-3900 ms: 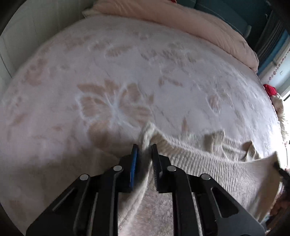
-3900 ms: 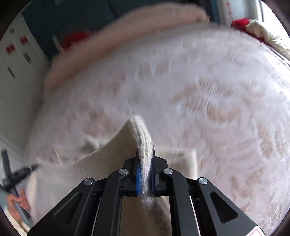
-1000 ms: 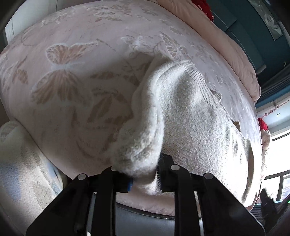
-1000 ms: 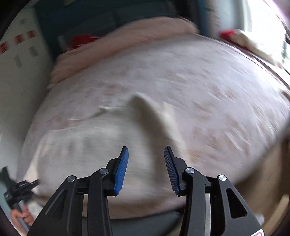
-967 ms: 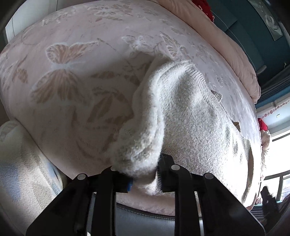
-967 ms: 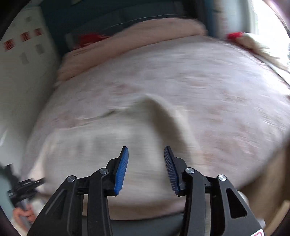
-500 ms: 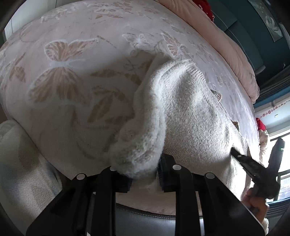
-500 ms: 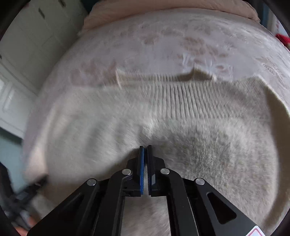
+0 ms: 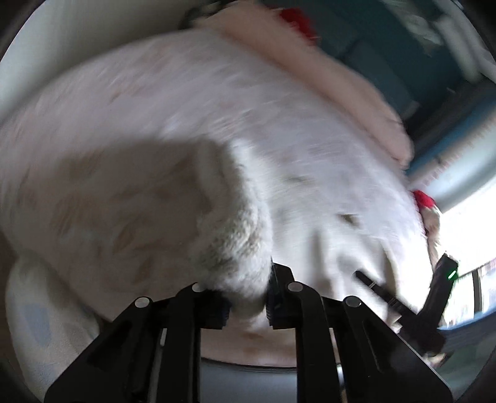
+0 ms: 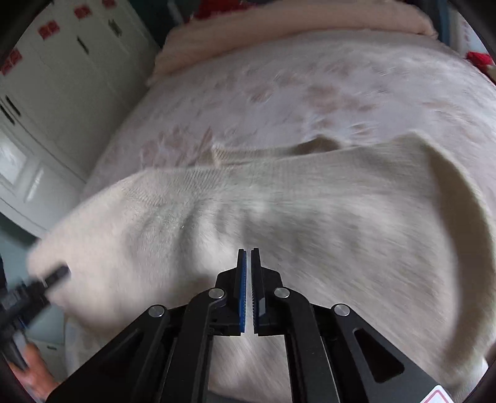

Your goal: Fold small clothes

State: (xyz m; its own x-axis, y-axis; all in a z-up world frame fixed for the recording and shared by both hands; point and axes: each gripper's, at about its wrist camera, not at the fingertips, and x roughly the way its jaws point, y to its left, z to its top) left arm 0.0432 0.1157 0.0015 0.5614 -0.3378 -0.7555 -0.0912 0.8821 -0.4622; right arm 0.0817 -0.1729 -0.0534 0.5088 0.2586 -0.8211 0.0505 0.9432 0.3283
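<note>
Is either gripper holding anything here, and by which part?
The left gripper clamps a bunched edge fold of the cream sweater. The right gripper has its jaws shut over the sweater's middle; no cloth shows between them.

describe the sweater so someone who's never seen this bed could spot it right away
Find the big bed with the pale butterfly-print cover and the pink quilt rolled along its far end. The sweater lies across the near part, one bunched end clamped in the left gripper. Unlike the smooth printed cover, it is plain cream, fuzzy, ribbed knit.
</note>
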